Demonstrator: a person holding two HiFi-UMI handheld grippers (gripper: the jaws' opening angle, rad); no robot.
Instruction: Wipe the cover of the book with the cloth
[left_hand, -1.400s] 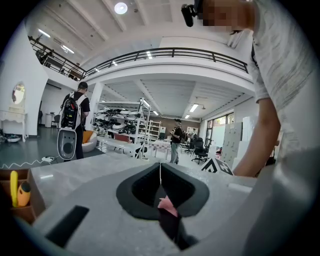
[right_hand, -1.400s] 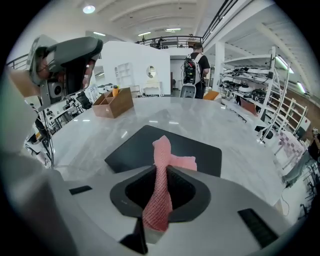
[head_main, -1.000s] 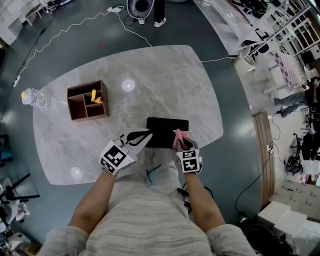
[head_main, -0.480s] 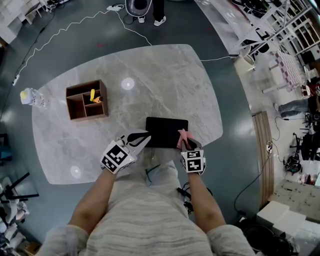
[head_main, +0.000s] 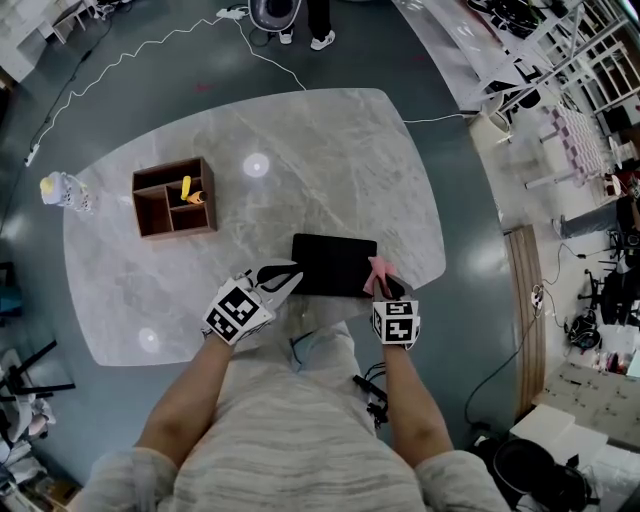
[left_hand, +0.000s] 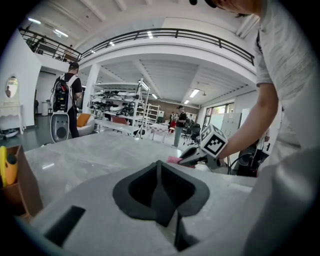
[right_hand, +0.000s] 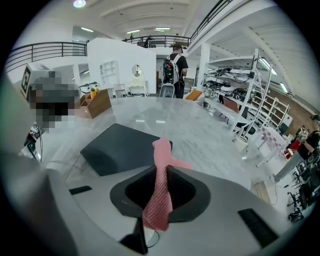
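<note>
While the black book (head_main: 333, 262) lies flat by the near edge of the marble table (head_main: 330, 150) in the head view, stiff and probably heavy enough to stay put, the pink cloth (head_main: 380, 270) looks soft and limp, best held by a bunched fold. The right gripper (head_main: 384, 285) slants steeply down at the book's right edge; the left gripper (head_main: 288, 272) lies low by its left corner. The left gripper view shows its jaws pressed together, nothing between. The right gripper view shows its jaws pinching the cloth, the free end over the book's corner.
</note>
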